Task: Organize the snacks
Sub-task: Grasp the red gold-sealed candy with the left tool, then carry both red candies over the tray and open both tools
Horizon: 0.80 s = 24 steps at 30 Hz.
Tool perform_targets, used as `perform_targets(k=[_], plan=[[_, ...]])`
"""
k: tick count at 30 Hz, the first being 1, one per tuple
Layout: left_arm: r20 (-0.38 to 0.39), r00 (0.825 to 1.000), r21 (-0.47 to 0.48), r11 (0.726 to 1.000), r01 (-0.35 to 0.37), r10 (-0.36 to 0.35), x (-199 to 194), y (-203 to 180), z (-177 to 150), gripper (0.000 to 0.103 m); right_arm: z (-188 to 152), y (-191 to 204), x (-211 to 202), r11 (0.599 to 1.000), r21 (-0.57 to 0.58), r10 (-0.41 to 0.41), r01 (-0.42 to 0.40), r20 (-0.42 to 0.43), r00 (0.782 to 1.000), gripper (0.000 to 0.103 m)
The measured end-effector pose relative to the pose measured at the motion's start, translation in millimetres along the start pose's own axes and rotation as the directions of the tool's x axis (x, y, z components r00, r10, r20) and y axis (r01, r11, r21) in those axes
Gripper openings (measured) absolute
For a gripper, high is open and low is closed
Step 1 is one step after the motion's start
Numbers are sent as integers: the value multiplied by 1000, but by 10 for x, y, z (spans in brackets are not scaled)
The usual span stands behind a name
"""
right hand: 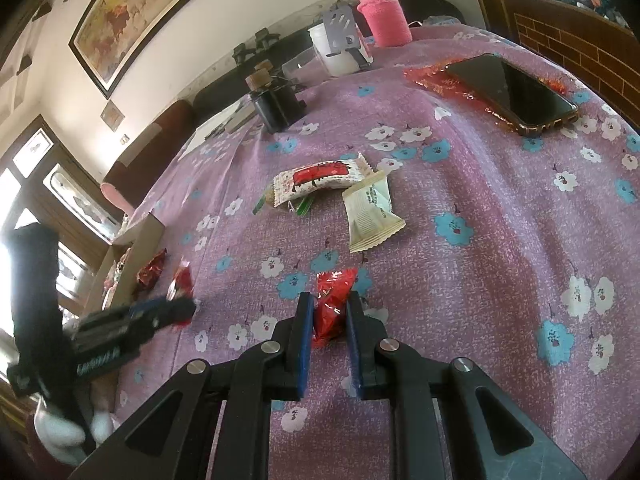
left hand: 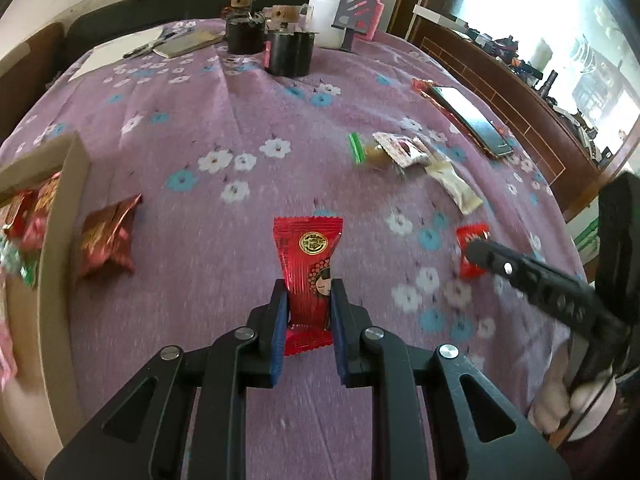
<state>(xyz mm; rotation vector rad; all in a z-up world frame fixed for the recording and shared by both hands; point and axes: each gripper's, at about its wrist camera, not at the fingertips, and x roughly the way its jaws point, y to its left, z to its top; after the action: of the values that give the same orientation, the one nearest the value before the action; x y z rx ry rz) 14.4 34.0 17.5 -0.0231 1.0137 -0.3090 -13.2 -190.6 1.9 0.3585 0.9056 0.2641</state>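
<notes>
The left gripper, angled steeply down over the floral tablecloth, pinches a red snack packet. The right gripper, likewise tilted down, clamps a crumpled red packet. Farther left stands the cardboard box.

A lived-in room of a home. The table carries a purple floral cloth, the domestic kind. At twelve o'clock along the far edge stand corked dark jars, a white cup and a flask in a pink knitted sleeve. A phone lies at two o'clock. A framed painting hangs on the pale wall at eleven o'clock, above a dark sofa (its back only partly seen). Wood-framed glazed doors stand at nine o'clock. A brick-patterned wooden counter at three o'clock holds household clutter.
</notes>
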Motion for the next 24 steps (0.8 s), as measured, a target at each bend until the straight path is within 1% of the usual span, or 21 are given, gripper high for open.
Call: perform_targets(k=[3, 7, 10, 13, 16, 19, 22, 24], plan=[[33, 999, -21, 999, 26, -26, -145, 2, -68, 17, 4, 2, 0, 1000, 0, -6, 6, 4, 1000, 16], [108, 994, -61, 997, 42, -35, -454, 113, -157, 17, 0, 10, -45, 1000, -3, -7, 7, 26, 1000, 16], [140, 990, -118, 992, 43, -27, -663, 324, -272, 17, -3, 34, -84, 1000, -12, -16, 17, 47, 999, 16], [163, 987, -187, 982, 26, 5, -841, 609, -412, 17, 1, 58, -120, 999, -21, -23, 25, 68, 997, 16], [185, 982, -265, 964, 3, 48, -1036, 944, -570, 17, -5, 132, -134, 999, -34, -25, 28, 65, 998, 16], [205, 974, -344, 939, -22, 97, -1216, 1287, -758, 17, -17, 293, -179, 999, -42, 3, -1, 57, 998, 16], [209, 969, -411, 911, -38, 135, -1320, 1585, -911, 17, -13, 637, -216, 994, -103, 30, -25, 51, 998, 16], [210, 966, -446, 894, -43, 151, -1364, 1742, -995, 17, -6, 948, -222, 986, -161, 56, -48, 40, 998, 16]])
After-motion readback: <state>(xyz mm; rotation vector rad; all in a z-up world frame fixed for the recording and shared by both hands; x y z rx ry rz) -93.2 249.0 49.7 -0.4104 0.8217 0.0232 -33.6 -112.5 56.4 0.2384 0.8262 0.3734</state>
